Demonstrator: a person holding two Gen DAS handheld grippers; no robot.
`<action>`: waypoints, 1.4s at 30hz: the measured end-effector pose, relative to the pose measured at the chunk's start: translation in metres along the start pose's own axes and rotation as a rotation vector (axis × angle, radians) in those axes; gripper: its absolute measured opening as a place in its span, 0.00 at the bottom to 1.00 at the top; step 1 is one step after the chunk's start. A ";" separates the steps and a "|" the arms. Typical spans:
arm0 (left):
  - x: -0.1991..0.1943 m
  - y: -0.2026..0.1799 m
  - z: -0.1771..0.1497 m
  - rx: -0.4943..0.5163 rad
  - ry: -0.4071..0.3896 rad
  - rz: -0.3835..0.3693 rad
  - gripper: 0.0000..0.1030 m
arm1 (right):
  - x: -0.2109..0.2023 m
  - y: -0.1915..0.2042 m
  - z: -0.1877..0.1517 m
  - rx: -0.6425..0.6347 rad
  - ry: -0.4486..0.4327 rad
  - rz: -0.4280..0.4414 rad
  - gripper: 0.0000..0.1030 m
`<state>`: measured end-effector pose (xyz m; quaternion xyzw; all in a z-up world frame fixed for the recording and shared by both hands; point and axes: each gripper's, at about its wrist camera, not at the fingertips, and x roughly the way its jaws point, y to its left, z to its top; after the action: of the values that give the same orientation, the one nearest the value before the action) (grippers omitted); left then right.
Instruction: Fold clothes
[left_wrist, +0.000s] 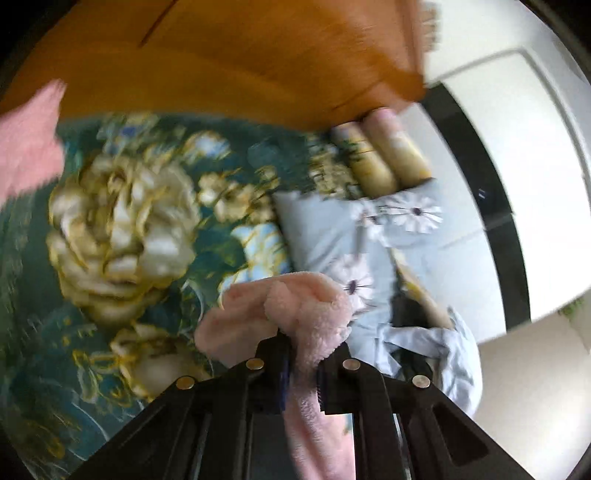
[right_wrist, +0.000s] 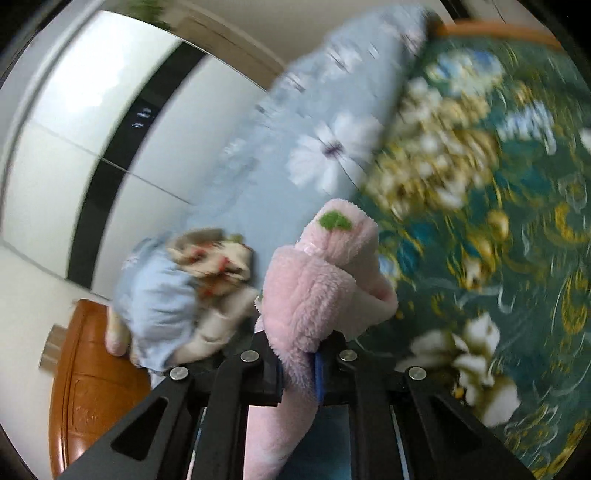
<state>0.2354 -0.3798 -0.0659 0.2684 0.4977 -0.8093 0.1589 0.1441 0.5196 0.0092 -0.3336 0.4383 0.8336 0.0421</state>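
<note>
Left tool (left_wrist: 301, 354): jaws closed on a bunched fold of pink fleece (left_wrist: 310, 314); the cloth bulges above the fingertips and a strip of it trails down between the fingers toward the camera. A further pink patch (left_wrist: 27, 147) shows at the left edge of this view; whether it is the same garment cannot be told.

Right tool (right_wrist: 301, 350): jaws closed on pink fleece (right_wrist: 314, 288), which carries a green patch (right_wrist: 334, 220) near its top and hangs down between the fingers.

Bed: teal cover (left_wrist: 122, 229) with large cream and gold flowers, lying beyond both tools. Both views blurred.

Pale blue pillow (left_wrist: 325, 236) with white daisies, beside the teal cover.

Two rolled items (left_wrist: 384, 155), yellow and pink, beyond the pillow, against the wooden headboard (left_wrist: 240, 62).

Heap of clothes (right_wrist: 177, 291): pale blue and cream printed pieces, left of the right tool.

Wooden door (right_wrist: 92, 387), lower left of the right view.
</note>
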 end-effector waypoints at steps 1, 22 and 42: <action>0.003 0.014 -0.006 -0.012 0.021 0.039 0.11 | -0.007 -0.005 -0.001 -0.003 -0.010 -0.001 0.12; 0.011 -0.086 -0.076 0.380 0.120 0.072 0.12 | 0.016 -0.090 -0.055 0.080 0.191 -0.255 0.17; 0.128 -0.200 -0.417 0.882 0.896 -0.136 0.13 | -0.034 -0.013 -0.067 -0.186 0.182 -0.258 0.67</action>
<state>0.1429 0.0840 -0.1477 0.5892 0.1513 -0.7558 -0.2421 0.2101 0.4844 -0.0062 -0.4634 0.3149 0.8246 0.0781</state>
